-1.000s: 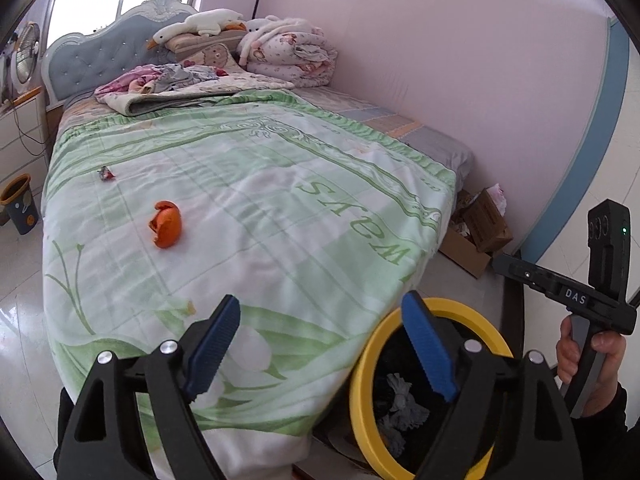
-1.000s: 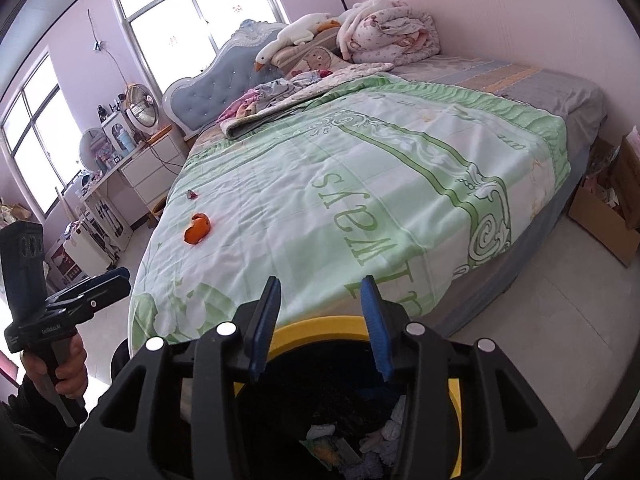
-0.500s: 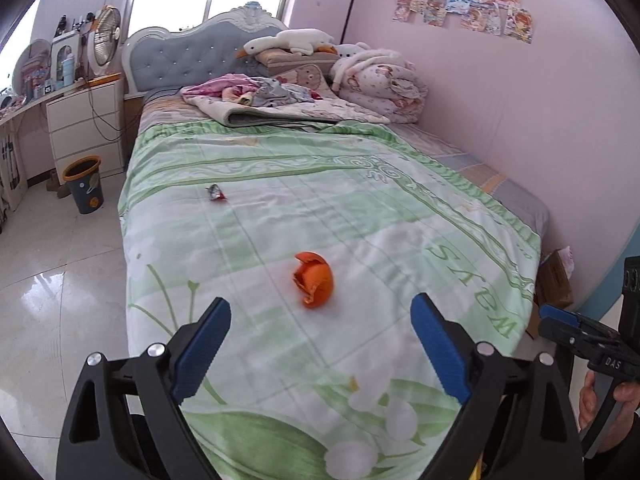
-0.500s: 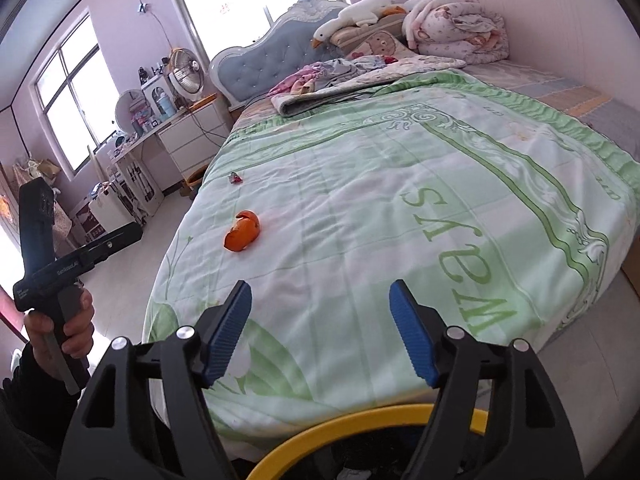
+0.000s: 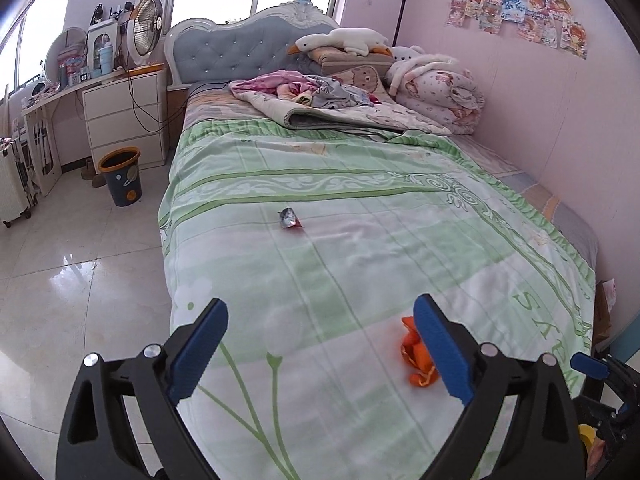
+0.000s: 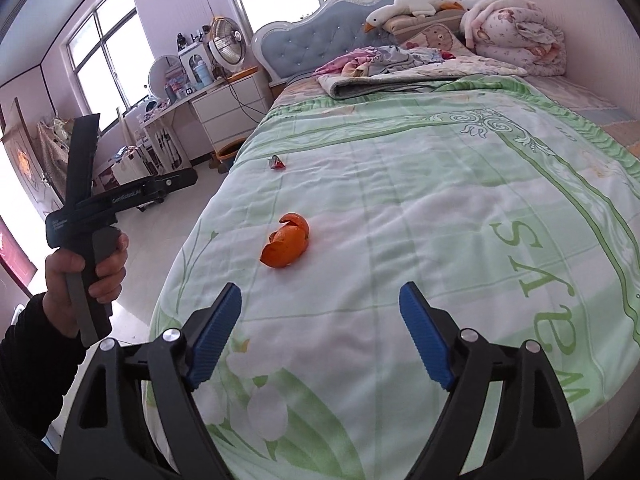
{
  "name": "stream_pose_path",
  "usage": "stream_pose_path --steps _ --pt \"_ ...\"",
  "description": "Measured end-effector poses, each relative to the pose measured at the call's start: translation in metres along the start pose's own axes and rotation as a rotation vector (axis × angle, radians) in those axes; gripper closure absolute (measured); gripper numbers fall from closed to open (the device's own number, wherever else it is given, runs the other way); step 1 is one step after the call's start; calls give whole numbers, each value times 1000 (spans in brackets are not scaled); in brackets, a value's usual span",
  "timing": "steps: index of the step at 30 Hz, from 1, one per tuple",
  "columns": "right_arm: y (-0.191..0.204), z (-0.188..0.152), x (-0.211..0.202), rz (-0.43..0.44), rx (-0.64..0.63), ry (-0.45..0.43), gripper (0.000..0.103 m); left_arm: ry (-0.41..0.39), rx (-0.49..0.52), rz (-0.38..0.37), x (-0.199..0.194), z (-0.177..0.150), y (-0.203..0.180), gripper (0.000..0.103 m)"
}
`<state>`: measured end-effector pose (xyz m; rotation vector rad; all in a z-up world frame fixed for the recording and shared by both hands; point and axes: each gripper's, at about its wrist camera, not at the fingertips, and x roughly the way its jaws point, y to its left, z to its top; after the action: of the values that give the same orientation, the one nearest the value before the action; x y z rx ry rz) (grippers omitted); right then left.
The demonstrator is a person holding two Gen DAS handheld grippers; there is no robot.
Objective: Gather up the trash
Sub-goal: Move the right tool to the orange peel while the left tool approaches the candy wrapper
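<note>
The bed (image 5: pixel 360 208) fills both views, spread with a green and white floral quilt (image 6: pixel 440 208), its blue tufted headboard (image 5: pixel 240 52) up at 12 o'clock. A plush goose (image 5: pixel 344 40) lies on the pillows there, with a rolled pink comforter (image 5: pixel 436 92) against the wall at 1 o'clock. Off the bed at 10 o'clock in the left wrist view, a white drawer unit (image 5: pixel 124 116) carries a fan (image 5: pixel 146 30), and an orange-rimmed waste bin (image 5: pixel 120 176) stands on the floor in front of it. The left tool (image 5: pixel 320 344) hangs released above the foot of the quilt, blue pads spread wide, nothing between them. The right tool (image 6: pixel 320 332) is likewise wide open and empty. Orange peel (image 6: pixel 286 246) lies on the quilt at 11 o'clock from the right tool, well ahead of its tips; in the left view it peeks out beside the right-hand pad. A crumpled foil wrapper (image 5: pixel 289 219) lies further up the quilt, at 12 o'clock, well apart from the peel.
</note>
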<state>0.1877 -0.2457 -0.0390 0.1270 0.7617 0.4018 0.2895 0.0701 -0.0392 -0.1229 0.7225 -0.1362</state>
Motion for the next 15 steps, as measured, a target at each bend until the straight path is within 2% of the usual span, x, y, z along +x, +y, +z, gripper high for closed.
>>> stream_pose_path --steps 2,11,15 --pt "5 5 12 -6 -13 -4 20 3 7 18 13 9 4 13" --pt "36 23 75 -46 -121 44 18 24 23 82 74 35 25 13" --pt "44 31 99 -85 -139 36 15 37 5 83 101 45 34 13"
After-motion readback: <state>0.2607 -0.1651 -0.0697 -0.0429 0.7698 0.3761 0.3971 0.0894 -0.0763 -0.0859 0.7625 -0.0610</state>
